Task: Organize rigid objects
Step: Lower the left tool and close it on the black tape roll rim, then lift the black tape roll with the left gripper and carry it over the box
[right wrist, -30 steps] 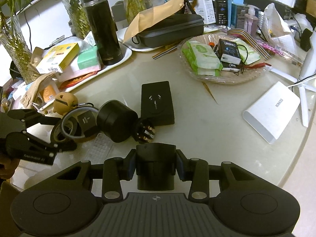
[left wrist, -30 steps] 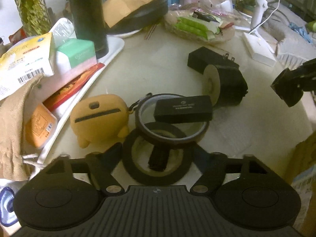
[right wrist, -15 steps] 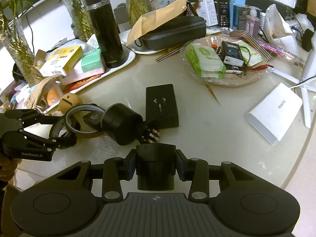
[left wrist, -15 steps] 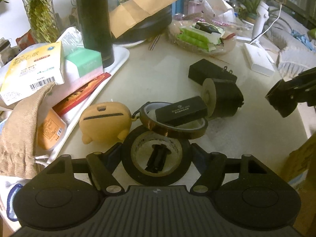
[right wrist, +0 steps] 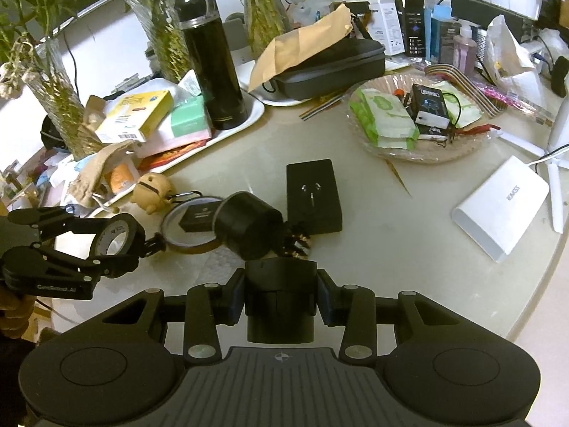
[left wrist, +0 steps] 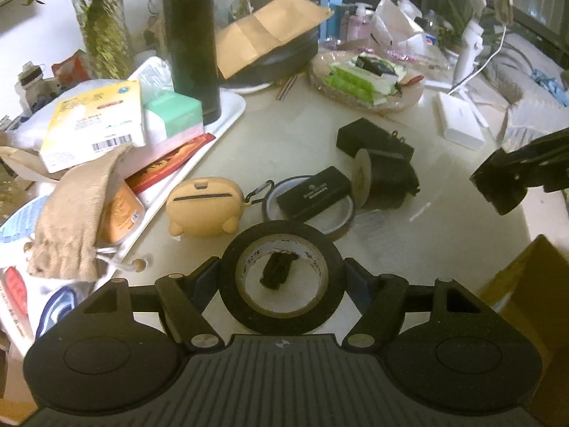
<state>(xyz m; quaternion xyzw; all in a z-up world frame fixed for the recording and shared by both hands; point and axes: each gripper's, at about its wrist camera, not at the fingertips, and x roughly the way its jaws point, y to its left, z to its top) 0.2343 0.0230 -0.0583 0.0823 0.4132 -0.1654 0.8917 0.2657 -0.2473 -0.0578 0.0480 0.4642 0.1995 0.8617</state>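
My left gripper (left wrist: 281, 284) is clamped on a black tape roll (left wrist: 281, 302) above the table (left wrist: 284, 135). My right gripper (right wrist: 281, 302) is clamped on a black block (right wrist: 280, 306).

You have bare table (right wrist: 384, 249) on the right, between the black box (right wrist: 313, 195) and the white power bank (right wrist: 501, 206); room to pass there. Bare strip too between the tray (right wrist: 249, 121) and the snack plate (right wrist: 423, 156), running toward you to the black box. Centre is blocked: amber tape ring (right wrist: 188, 242) with a small case (right wrist: 197, 215) on it, black cylinder (right wrist: 245, 229) touching it, plug (right wrist: 297, 240) just beside. Yellow figure (right wrist: 151, 190) sits against the tray edge, closing the left gap. Tall flask (right wrist: 209, 60) stands on the tray; vases behind it. Cardboard box (left wrist: 526, 284) crowds the table's near right edge in the left view.
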